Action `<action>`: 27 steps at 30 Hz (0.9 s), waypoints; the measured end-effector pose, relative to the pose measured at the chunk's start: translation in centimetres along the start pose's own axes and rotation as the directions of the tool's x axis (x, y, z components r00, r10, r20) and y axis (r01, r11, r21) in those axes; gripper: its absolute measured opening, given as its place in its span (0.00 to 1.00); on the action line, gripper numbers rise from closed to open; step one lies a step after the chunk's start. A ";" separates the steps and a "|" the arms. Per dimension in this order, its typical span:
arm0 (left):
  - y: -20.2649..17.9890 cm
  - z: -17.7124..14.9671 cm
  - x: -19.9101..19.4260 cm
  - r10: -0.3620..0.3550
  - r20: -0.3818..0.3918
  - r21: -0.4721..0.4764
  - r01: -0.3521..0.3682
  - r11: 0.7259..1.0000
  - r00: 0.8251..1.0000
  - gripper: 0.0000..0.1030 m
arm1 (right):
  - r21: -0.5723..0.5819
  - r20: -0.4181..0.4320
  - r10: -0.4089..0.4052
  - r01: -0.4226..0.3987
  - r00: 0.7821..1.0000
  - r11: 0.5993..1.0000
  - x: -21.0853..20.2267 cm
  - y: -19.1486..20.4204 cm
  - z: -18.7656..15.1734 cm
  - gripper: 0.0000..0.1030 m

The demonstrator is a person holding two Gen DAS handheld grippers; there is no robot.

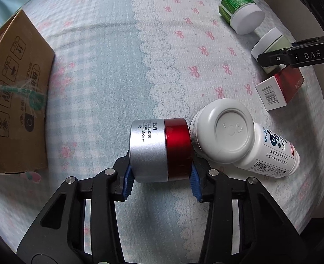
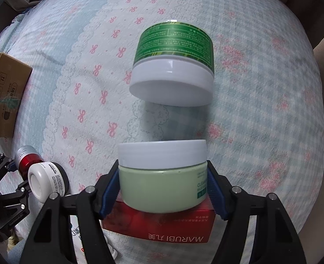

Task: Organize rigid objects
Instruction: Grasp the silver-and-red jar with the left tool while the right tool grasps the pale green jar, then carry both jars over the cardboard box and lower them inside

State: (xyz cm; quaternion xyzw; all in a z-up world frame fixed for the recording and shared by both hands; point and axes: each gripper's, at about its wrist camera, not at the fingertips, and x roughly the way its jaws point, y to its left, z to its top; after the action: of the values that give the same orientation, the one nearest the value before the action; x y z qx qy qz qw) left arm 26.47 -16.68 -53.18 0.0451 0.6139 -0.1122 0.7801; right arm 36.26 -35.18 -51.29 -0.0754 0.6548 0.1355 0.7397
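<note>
Left gripper (image 1: 161,179) clamps the silver-and-red jar (image 1: 159,150) on its side, end to end, probably for carrying to the cardboard box (image 1: 14,101) far to its left. Right gripper (image 2: 164,194) grips the pale green jar (image 2: 163,179) across its body, above the red carton (image 2: 162,228); green-labelled jar (image 2: 173,74) lies just ahead.

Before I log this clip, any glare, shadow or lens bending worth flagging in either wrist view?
Left wrist view: a bright streak of glare on the silver-and-red cream jar, and the brown cardboard box bows at the fisheye edge. Right wrist view: a soft shadow beneath the green-labelled white-lidded jar; the checked bedspread blurs toward the rim.
</note>
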 end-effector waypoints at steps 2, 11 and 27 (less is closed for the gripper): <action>0.1 0.2 -0.2 0.004 -0.004 -0.001 -0.004 1.000 1.000 0.37 | 0.005 0.003 0.002 -0.002 1.000 1.000 -0.1 0.1 0.0 0.64; 1.6 -0.2 -4.2 -0.001 0.008 -0.022 0.001 1.000 1.000 0.37 | 0.062 0.053 0.004 -0.008 0.999 0.998 -3.7 0.5 -0.3 0.64; 5.5 3.3 -24.1 -0.049 0.160 -0.020 0.053 0.998 0.986 0.37 | 0.198 0.212 -0.063 0.020 0.975 0.980 -22.0 6.6 -1.9 0.64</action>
State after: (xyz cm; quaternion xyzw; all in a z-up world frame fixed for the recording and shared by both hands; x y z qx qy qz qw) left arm 25.58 -9.20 -29.45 0.0109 0.5519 -0.1281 0.8240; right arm 30.20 -31.63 -29.38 -0.0012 0.5783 0.0627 0.8134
